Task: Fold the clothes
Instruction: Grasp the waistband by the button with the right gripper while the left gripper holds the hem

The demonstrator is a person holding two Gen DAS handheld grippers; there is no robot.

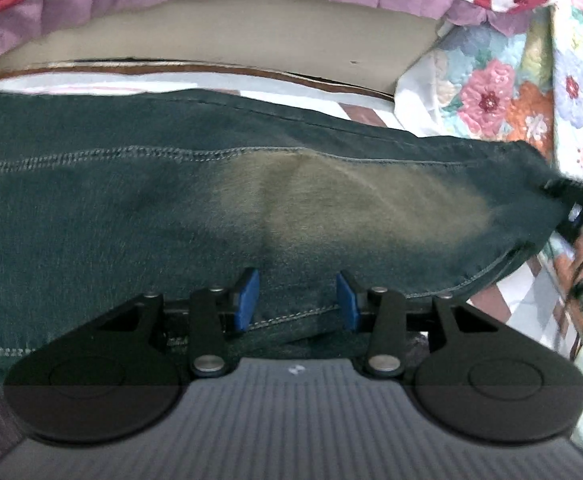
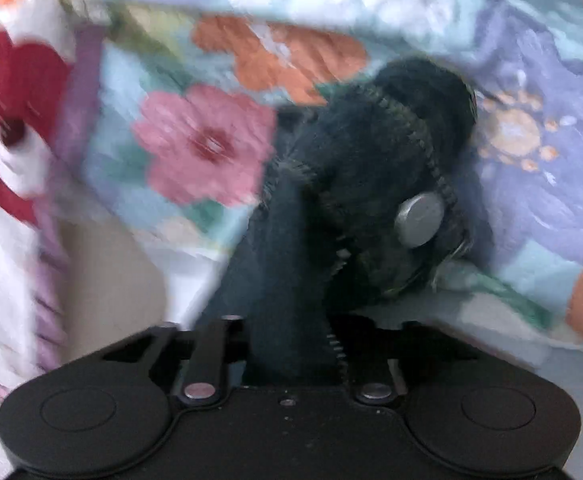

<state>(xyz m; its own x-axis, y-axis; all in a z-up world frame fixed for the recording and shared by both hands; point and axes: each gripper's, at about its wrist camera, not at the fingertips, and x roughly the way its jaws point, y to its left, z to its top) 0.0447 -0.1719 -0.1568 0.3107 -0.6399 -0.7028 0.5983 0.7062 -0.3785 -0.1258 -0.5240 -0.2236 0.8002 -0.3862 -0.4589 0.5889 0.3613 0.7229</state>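
Light: soft, even, indoor, no glare | Left wrist view: mostly sharp, fisheye bending at edges, right edge smeared | Right wrist view: heavy motion blur, floral quilt (image 2: 211, 148) smeared, corners vignetted dark

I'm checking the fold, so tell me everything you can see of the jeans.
The jeans are dark teal denim with a faded, yellowish patch and pale stitched seams. They lie spread across the bed. The left tongs straddle a hem, pads apart. The right tongs pinch bunched cloth at the waistband, by a metal button.

left gripper (image 1: 297, 294) — black linkage, 2 blue pads, silver rivets | right gripper (image 2: 291, 344) — black, silver rivets
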